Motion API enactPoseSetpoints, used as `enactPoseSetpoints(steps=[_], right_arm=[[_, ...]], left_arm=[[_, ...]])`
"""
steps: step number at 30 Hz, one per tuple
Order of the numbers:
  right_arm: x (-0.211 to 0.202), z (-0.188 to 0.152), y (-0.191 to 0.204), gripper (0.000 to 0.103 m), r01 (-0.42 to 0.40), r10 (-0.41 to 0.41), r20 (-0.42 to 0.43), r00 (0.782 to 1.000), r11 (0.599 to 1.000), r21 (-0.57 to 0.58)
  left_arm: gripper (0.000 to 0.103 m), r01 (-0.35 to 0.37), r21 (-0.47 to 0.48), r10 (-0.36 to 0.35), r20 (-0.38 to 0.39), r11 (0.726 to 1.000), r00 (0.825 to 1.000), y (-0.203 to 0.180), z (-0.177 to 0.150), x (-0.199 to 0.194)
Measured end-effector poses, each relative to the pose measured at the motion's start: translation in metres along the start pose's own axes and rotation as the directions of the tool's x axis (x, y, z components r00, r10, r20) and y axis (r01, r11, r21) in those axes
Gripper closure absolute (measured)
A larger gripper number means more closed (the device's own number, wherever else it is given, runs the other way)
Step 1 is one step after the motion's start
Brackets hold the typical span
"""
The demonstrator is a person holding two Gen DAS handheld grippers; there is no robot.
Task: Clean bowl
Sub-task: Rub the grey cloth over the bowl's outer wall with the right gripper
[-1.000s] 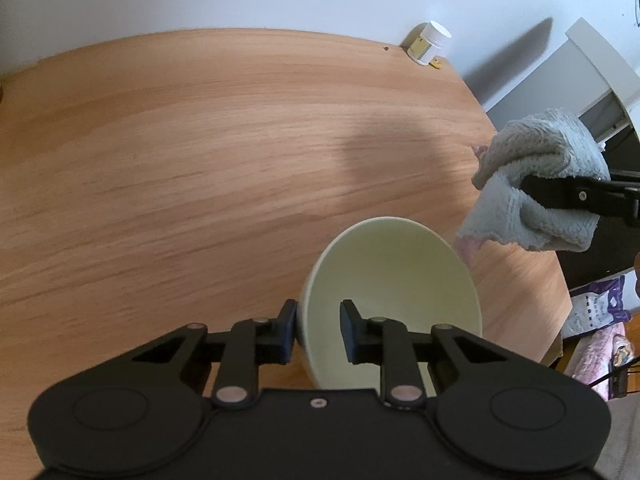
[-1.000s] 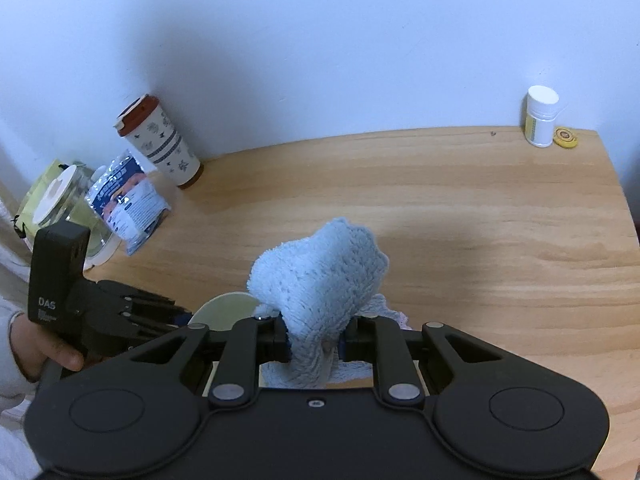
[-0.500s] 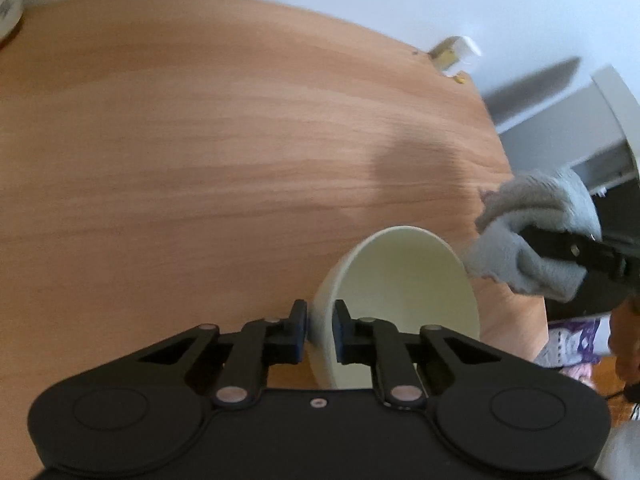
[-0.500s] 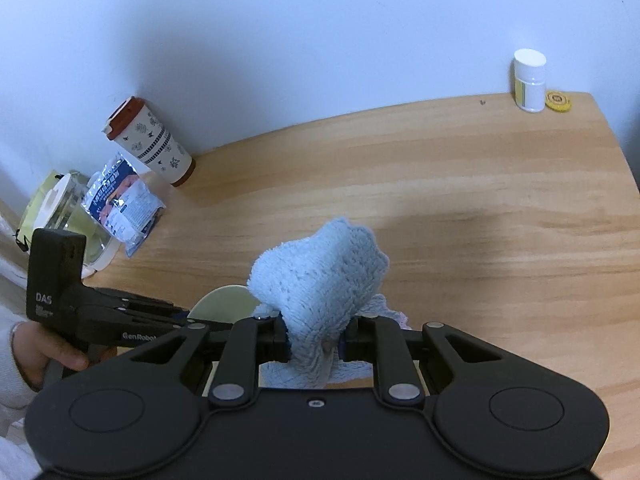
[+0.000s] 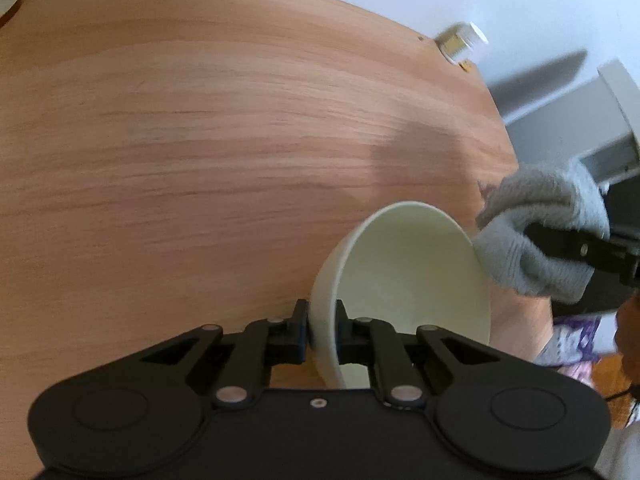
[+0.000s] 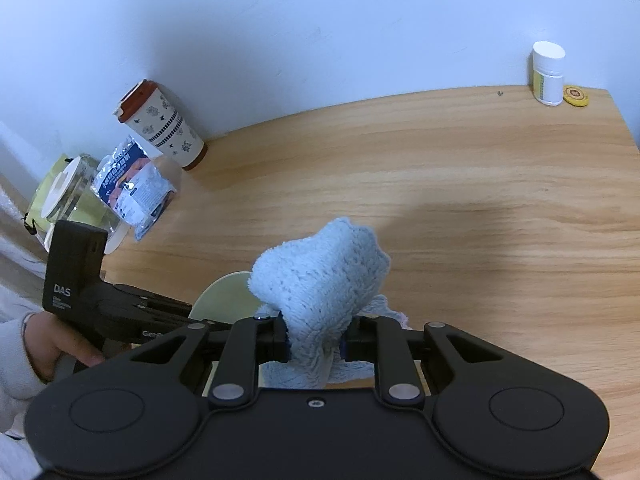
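My left gripper (image 5: 322, 330) is shut on the near rim of a pale cream bowl (image 5: 404, 272), one finger outside and one inside, holding it tilted above the wooden table (image 5: 200, 140). The bowl's inside looks bare. My right gripper (image 6: 316, 340) is shut on a folded light blue-grey cloth (image 6: 320, 280). In the left wrist view the cloth (image 5: 540, 232) touches the bowl's right rim from outside. In the right wrist view only a sliver of the bowl (image 6: 224, 294) shows left of the cloth, with the left gripper's body (image 6: 120, 304) beside it.
A white pill bottle (image 6: 547, 72) and a yellow disc (image 6: 576, 96) stand at the table's far right corner. A patterned cup with a red lid (image 6: 160, 124), a snack packet (image 6: 132, 184) and a glass jar (image 6: 68, 196) sit at the far left by the wall.
The bowl has tilted more onto its side in my left gripper. The cloth in my right gripper has come in from the right and now touches the bowl's rim.
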State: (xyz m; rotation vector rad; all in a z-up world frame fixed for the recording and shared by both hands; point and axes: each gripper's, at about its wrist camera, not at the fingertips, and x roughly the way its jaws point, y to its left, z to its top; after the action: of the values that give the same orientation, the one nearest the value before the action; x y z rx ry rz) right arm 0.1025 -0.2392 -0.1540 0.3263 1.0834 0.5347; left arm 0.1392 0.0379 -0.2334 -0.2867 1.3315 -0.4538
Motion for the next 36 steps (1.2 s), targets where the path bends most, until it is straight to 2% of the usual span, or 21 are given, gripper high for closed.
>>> enactPoseSetpoints(steps=[3, 6, 12, 14, 19, 21, 27, 33, 36], right_arm=[[0.002, 0.002, 0.0, 0.08, -0.001, 0.001, -0.004, 1.0, 1.0, -0.004], [0.003, 0.006, 0.0, 0.08, -0.004, 0.004, -0.004, 1.0, 1.0, -0.013], [0.007, 0.028, 0.002, 0.08, -0.058, 0.058, 0.006, 0.998, 0.998, -0.005], [0.016, 0.042, 0.009, 0.08, -0.096, 0.095, -0.007, 0.995, 0.995, -0.012], [0.047, 0.063, 0.034, 0.08, -0.169, 0.166, -0.087, 0.982, 0.985, -0.036], [0.066, 0.066, 0.047, 0.08, -0.202, 0.192, -0.145, 0.971, 0.978, -0.054], [0.089, 0.067, 0.048, 0.08, -0.227, 0.219, -0.209, 0.953, 0.974, -0.015], [0.102, 0.053, 0.023, 0.08, -0.149, 0.161, -0.241, 0.957, 0.986, 0.07], [0.11, 0.04, 0.011, 0.08, -0.08, 0.104, -0.287, 0.952, 0.992, 0.096]], left_arm=[[0.093, -0.032, 0.027, 0.031, 0.027, 0.999, 0.999, -0.006, 0.0, -0.005], [0.093, -0.097, 0.106, 0.088, 0.085, 0.99, 0.992, -0.019, -0.002, -0.016], [0.09, -0.21, 0.264, 0.161, 0.193, 0.942, 0.968, -0.046, -0.011, -0.034], [0.09, -0.25, 0.322, 0.178, 0.238, 0.913, 0.955, -0.056, -0.018, -0.038], [0.09, -0.296, 0.364, 0.193, 0.292, 0.883, 0.937, -0.065, -0.024, -0.043], [0.09, -0.306, 0.365, 0.203, 0.295, 0.879, 0.934, -0.065, -0.024, -0.042], [0.088, -0.328, 0.311, 0.23, 0.312, 0.892, 0.922, -0.06, -0.021, -0.04], [0.088, -0.319, 0.294, 0.225, 0.312, 0.901, 0.923, -0.062, -0.019, -0.04], [0.087, -0.304, 0.284, 0.211, 0.315, 0.909, 0.925, -0.063, -0.018, -0.042]])
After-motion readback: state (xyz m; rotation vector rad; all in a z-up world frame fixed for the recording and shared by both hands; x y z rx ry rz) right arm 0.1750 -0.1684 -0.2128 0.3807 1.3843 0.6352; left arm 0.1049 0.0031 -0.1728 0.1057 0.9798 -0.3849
